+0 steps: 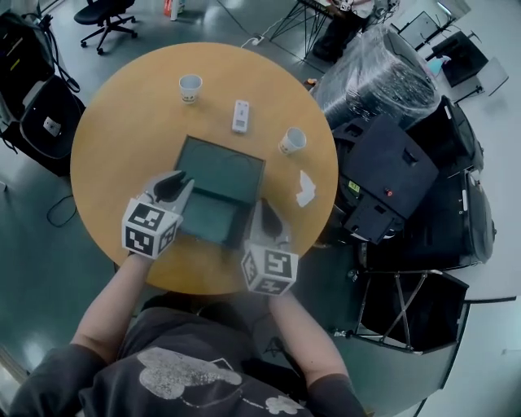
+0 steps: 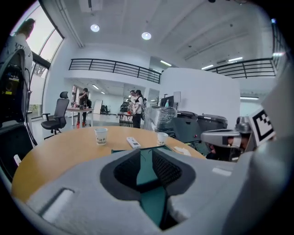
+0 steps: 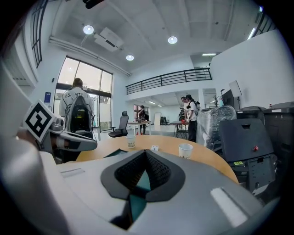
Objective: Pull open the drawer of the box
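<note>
Wood-toned and round, the table [image 1: 114, 138] fills the middle of the head view. At the far left beyond it stands a black office chair [image 1: 106, 18].

On the near left of the table, the left gripper [image 1: 173, 189] hovers at the left near corner of the dark green box [image 1: 221, 169]. In the left gripper view its jaws stand apart. Nothing sits between the pads, and only the green surface shows through the gap.

The box lies flat at the table's centre, a little toward the near edge. Its drawer [image 1: 207, 218] sticks out of the near side, toward the person, and lies between the two grippers.

Far of the box, a white paper cup [image 1: 190, 87] stands upright on the left. A white remote control [image 1: 240, 116] lies right of it. A second paper cup [image 1: 292, 140] stands further right, just off the box's far right corner.

The right gripper [image 1: 264, 214] is at the drawer's right near corner. In the right gripper view its fingers are clenched tip to tip, with nothing caught between them. Whether either gripper touches the drawer cannot be told.

Right of the box, a crumpled scrap of white paper [image 1: 305, 189] lies near the table's right edge. Past that edge stand black equipment cases [image 1: 391, 163], with a plastic-wrapped bundle [image 1: 378, 77] far of them.
</note>
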Motion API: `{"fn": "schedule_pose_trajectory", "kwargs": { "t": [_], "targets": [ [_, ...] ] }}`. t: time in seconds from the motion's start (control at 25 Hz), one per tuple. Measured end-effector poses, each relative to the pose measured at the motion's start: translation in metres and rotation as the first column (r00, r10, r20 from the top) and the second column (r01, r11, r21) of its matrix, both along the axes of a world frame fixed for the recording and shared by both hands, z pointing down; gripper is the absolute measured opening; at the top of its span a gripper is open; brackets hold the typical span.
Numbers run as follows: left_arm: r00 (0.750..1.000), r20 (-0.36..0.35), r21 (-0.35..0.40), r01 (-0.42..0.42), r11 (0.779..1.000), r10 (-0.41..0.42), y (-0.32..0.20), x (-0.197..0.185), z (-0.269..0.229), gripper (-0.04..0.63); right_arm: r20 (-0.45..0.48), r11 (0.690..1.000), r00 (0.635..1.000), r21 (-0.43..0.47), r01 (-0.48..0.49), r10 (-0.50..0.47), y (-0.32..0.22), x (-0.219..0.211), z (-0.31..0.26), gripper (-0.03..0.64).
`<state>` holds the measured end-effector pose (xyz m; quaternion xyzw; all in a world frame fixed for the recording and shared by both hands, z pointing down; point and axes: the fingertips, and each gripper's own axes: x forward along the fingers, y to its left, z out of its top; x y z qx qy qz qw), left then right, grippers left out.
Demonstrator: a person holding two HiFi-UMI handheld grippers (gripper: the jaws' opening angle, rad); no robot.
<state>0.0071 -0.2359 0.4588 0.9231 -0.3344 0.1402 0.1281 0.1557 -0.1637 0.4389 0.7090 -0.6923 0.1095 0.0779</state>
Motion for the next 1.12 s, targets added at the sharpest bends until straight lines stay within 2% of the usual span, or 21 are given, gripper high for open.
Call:
{"fn": "schedule_pose_trajectory", "kwargs": {
  "t": [0.28, 0.44, 0.76, 1.0, 1.12],
  "targets": [
    [1.000, -0.023, 0.050, 0.010, 0.999, -0.009, 0.057, 0.010, -0.023, 0.062, 0.012, 0.996, 0.996, 0.017, 0.083, -0.083, 0.057, -0.013, -0.014, 0.000],
    [0.999, -0.032, 0.086, 0.025, 0.996, -0.023, 0.098, 0.009, -0.039, 0.003, 0.016, 0.994, 0.995, 0.058, 0.095, -0.096, 0.100, -0.013, -0.027, 0.000],
    [0.998, -0.051, 0.083, 0.035, 0.996, -0.031, 0.190, -0.009, -0.054, 0.002, 0.051, 0.989, 0.990, 0.079, 0.126, -0.130, 0.175, -0.033, -0.029, 0.000],
    [0.994, -0.063, 0.092, 0.095, 0.991, -0.090, 0.217, -0.036, -0.063, 0.002, 0.050, 0.985, 0.987, 0.091, 0.149, -0.154, 0.198, -0.057, -0.036, 0.000],
    [0.993, -0.079, 0.096, 0.100, 0.990, -0.093, 0.222, -0.045, -0.067, 0.002, 0.037, 0.984, 0.987, 0.096, 0.152, -0.156, 0.202, -0.069, -0.041, 0.000]
  ]
}}
